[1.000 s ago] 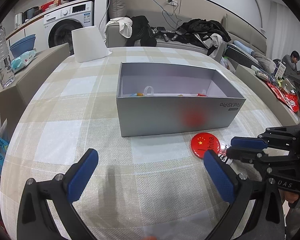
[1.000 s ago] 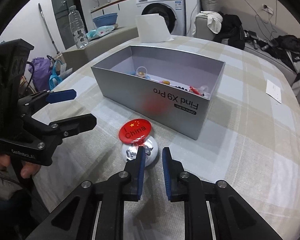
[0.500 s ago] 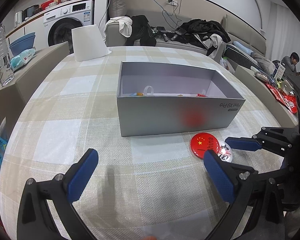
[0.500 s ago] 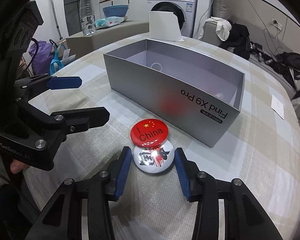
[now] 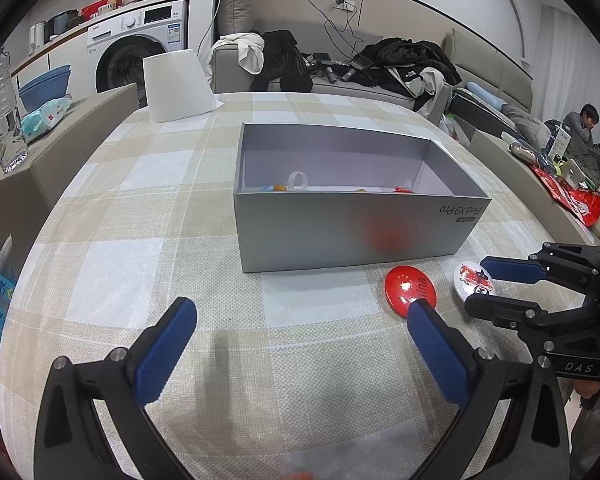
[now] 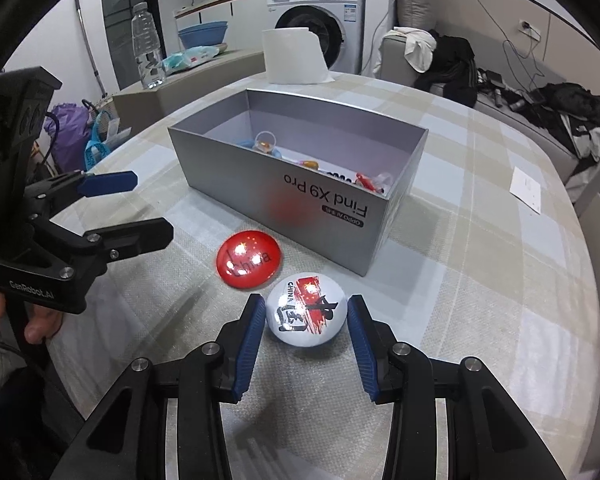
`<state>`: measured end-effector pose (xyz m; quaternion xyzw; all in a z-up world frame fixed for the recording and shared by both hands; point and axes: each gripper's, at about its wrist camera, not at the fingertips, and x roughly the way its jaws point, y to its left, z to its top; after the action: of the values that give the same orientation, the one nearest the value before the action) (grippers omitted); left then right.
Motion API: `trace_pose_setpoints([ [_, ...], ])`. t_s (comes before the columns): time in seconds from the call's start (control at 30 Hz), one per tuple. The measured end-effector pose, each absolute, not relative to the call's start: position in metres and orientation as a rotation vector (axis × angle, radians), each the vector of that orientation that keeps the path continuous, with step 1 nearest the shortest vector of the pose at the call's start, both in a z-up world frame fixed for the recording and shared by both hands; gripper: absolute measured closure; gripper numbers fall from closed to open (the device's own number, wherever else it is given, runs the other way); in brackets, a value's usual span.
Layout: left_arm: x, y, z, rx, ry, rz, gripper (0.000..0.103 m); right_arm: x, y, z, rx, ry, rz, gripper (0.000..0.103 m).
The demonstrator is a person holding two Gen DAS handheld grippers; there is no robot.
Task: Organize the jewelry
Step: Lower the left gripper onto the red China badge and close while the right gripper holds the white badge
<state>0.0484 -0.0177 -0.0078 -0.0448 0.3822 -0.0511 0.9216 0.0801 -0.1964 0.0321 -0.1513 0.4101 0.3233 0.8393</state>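
A white round badge with red and black print lies just off the tablecloth or on it, which I cannot tell. My right gripper is shut on it, a blue pad against each side. To its left a red "I China" badge lies flat, apart from the white one. Behind both stands an open grey box with small trinkets inside. In the left wrist view the white badge sits at the right gripper tips. My left gripper hangs open and empty over the cloth.
The checked tablecloth covers a round table. A white paper cone stands at its far edge and a paper slip lies at the right. A water bottle stands on a side counter. A person sits far right.
The right gripper opened from nearly shut, took the white badge between its pads and drew it out from under the red badge's edge. The left gripper stayed still.
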Motion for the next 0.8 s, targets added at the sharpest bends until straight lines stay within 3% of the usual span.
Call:
trace_pose_setpoints([
  [0.53,0.049,-0.047,-0.013,0.036,0.851,-0.11,0.002,0.077,-0.222,0.044,-0.203,0.811,0.669,0.062],
  [0.63,0.05,-0.061,-0.014,0.083,0.86,-0.155,0.009,0.08,-0.23,0.048,-0.174,0.805,0.657,0.062],
  [0.8,0.062,-0.079,-0.018,0.116,0.899,-0.202,0.029,0.085,-0.241,0.052,-0.134,0.802,0.626,0.062],
])
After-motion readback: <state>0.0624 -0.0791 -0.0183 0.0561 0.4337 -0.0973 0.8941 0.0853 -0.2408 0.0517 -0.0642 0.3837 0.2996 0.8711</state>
